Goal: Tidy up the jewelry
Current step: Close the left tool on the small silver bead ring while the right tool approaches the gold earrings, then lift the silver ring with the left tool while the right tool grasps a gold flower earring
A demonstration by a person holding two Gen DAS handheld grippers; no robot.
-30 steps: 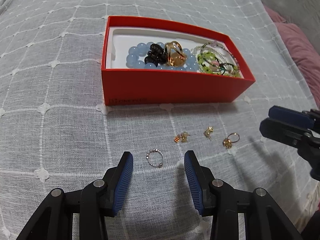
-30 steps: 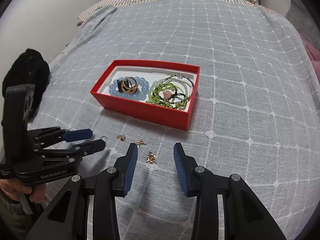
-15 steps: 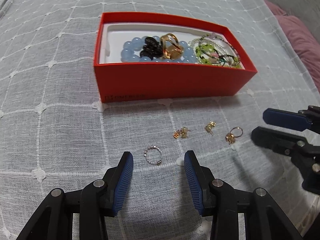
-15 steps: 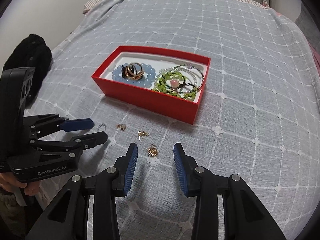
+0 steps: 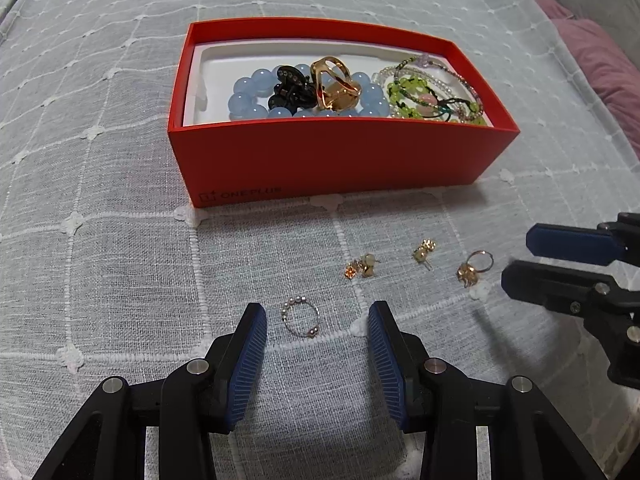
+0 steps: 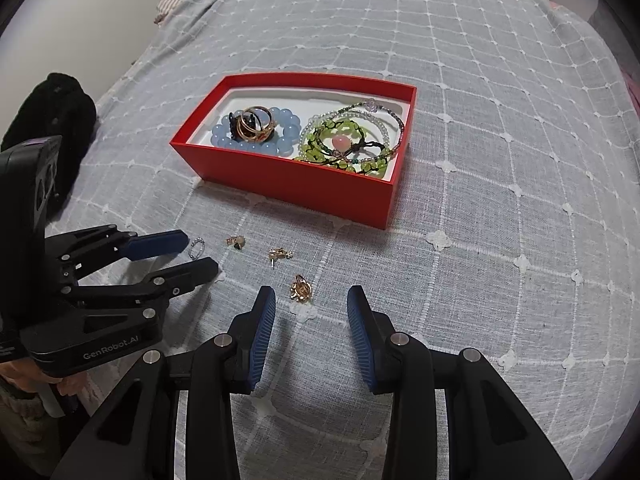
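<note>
A red box [image 5: 340,160] [image 6: 292,184] on the bed holds a blue bead bracelet [image 5: 248,98], a black clip, gold rings [image 5: 334,88] and green bead bracelets [image 6: 340,142]. In front of it lie a silver beaded ring [image 5: 301,316] [image 6: 196,248], two gold earrings [image 5: 360,266] [image 5: 423,251] and a gold ring with a charm [image 5: 472,267] [image 6: 301,289]. My left gripper [image 5: 316,322] is open, its fingertips either side of the silver ring. My right gripper [image 6: 311,300] is open, the gold charm ring just beyond its left fingertip.
A grey quilted bedspread [image 6: 500,200] with white stitched squares covers the bed. A black garment [image 6: 52,120] lies at the left edge. A pink pillow [image 5: 600,68] lies at the far right.
Both grippers have moved forward and lower toward the loose jewelry. The silver ring now sits between my left fingertips, and the charm ring is closer to my right fingertips. Both stay open.
</note>
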